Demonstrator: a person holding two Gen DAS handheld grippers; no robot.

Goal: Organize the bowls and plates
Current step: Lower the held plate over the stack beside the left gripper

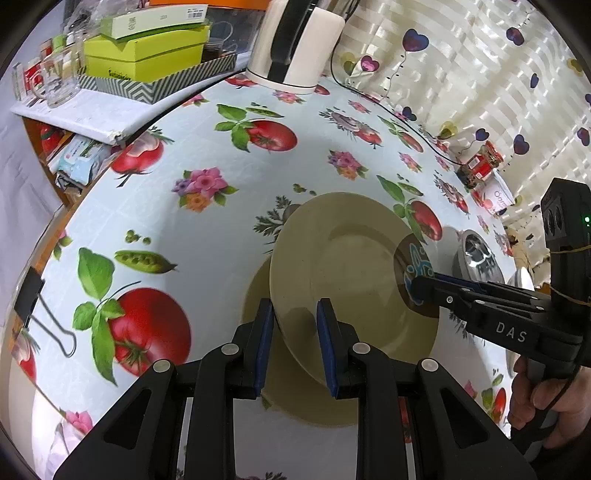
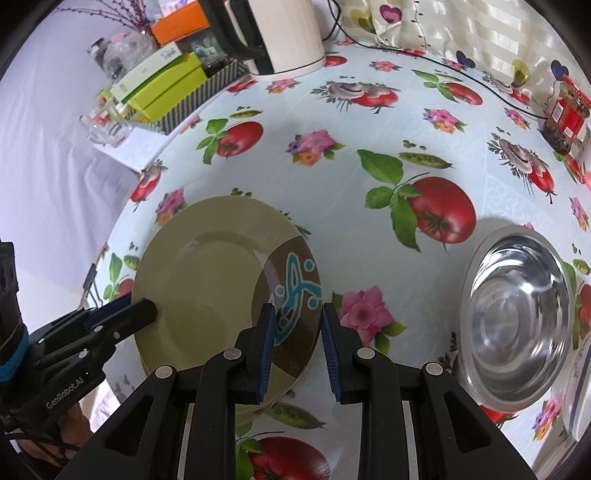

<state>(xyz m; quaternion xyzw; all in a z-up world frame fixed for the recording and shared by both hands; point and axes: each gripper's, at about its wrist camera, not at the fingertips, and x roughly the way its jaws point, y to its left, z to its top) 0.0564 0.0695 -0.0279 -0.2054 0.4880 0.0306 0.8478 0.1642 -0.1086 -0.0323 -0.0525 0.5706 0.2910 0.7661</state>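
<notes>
A beige plate (image 1: 343, 266) with a brown and blue patterned edge is held tilted just above a second beige plate (image 1: 295, 398) lying on the table. My left gripper (image 1: 295, 347) straddles the top plate's near rim with its blue pads apart. My right gripper (image 2: 298, 350) straddles the patterned rim of the same plate (image 2: 207, 284), pads apart; it shows in the left wrist view (image 1: 421, 290) at the plate's right edge. A steel bowl (image 2: 517, 328) stands to the right.
A white kettle (image 2: 280, 33) and its black cord stand at the back. A tray of green boxes (image 1: 147, 55) and glass jars sit back left. A red-labelled jar (image 2: 565, 114) is back right. A binder clip (image 1: 29, 299) grips the table's left edge.
</notes>
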